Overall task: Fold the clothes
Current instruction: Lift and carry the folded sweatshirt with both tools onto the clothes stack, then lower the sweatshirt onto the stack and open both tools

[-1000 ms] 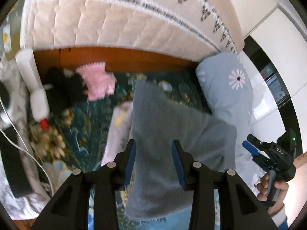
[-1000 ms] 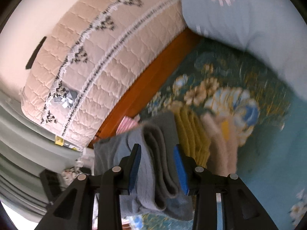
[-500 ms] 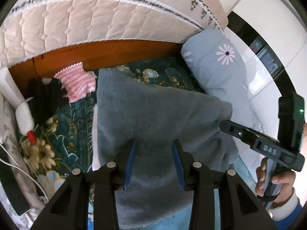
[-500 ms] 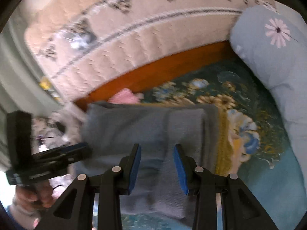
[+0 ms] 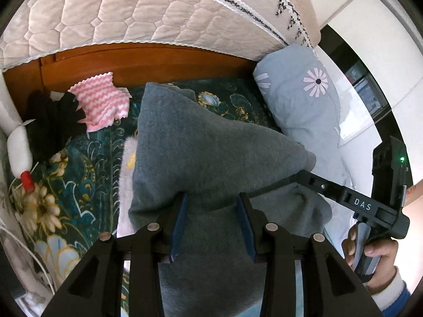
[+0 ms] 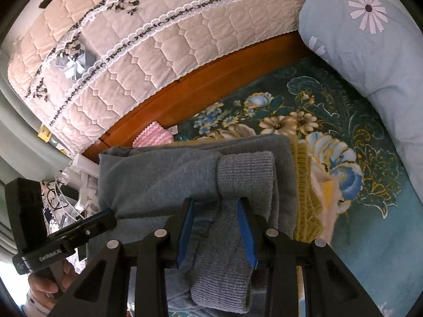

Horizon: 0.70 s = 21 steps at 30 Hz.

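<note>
Both tongs, left [image 5: 212,222] and right [image 6: 215,227], apparently pinch the grey sweater [image 5: 201,153]; lower its edges evenly onto the pile.

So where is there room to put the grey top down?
The floral cover is bare between the mustard knit and the blue pillow. It is crowded by the wooden board: pink cloth, black gloves.

The black body of the right gripper [image 5: 304,177] carried the white letters "DAS", seen from the left wrist camera. The black body of the left gripper [image 6: 105,218] carried small white lettering reading approximately "GenRobot.AI", seen from the right wrist camera. No other text was legible.
</note>
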### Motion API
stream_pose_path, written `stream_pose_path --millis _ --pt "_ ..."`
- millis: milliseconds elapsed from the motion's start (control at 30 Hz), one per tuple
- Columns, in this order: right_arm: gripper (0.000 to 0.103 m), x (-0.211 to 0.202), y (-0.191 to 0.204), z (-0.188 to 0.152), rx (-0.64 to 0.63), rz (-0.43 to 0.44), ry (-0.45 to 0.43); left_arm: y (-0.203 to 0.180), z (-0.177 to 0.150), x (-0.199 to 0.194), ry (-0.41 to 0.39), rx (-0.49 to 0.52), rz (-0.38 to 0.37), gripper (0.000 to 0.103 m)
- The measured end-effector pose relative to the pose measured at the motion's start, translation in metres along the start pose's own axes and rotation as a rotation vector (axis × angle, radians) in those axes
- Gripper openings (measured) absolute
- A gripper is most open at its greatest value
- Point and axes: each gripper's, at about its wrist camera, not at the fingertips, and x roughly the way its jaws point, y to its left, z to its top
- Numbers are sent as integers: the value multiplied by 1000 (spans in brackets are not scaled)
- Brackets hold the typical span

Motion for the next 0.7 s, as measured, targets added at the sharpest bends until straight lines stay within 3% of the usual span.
stream_pose_path --millis 367,433,600,700 --pt "38 -71 35 -18 -71 -15 -84 -27 -17 -54 -82 -10 -78 39" --pt "46 -83 42 -27 -82 -14 -92 -36 -26 -65 -98 1 -88 39" --pt "50 -92 59 -59 -110 -8 -65 -48 -50 -81 -108 14 -93 40" --pt "53 -87 58 -78 -84 -13 -36 -46 -66 -81 -98 -8 -96 48"
